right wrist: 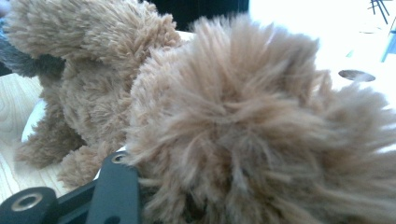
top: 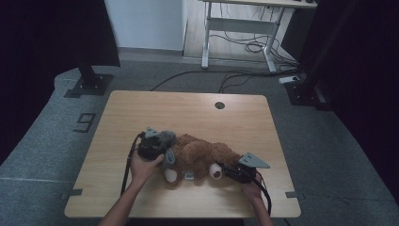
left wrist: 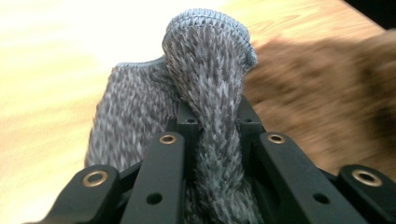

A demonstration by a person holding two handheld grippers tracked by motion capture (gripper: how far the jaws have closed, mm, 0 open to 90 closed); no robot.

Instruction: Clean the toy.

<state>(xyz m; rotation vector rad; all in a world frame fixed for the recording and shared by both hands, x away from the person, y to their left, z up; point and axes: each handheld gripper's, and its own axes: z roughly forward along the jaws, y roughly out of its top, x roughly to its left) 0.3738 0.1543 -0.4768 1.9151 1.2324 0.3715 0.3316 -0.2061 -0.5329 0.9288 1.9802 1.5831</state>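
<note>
1. Plush bear (top: 202,157), brown and shaggy, lies on its side near the front edge of the worktop (top: 141,113), about midway between the left and right edges. Pale pads show on its feet.
2. Grey knit cloth (left wrist: 205,70), ribbed with a stitched hem, soft and folded; in the high view it sits bunched at the bear's left end (top: 162,141).
3. Left tool (top: 153,148): jaws clamped on a fold of the knit, which rises between them in the left gripper view. The bear's fur shows blurred behind it.
4. Right tool (top: 230,170): at the bear's right end, long tan fur (right wrist: 243,140) pressed between the black jaws, part closed and gripping the plush.
5. Worktop is light wood grain, with a round cable hole (top: 219,105) near the back edge.
</note>
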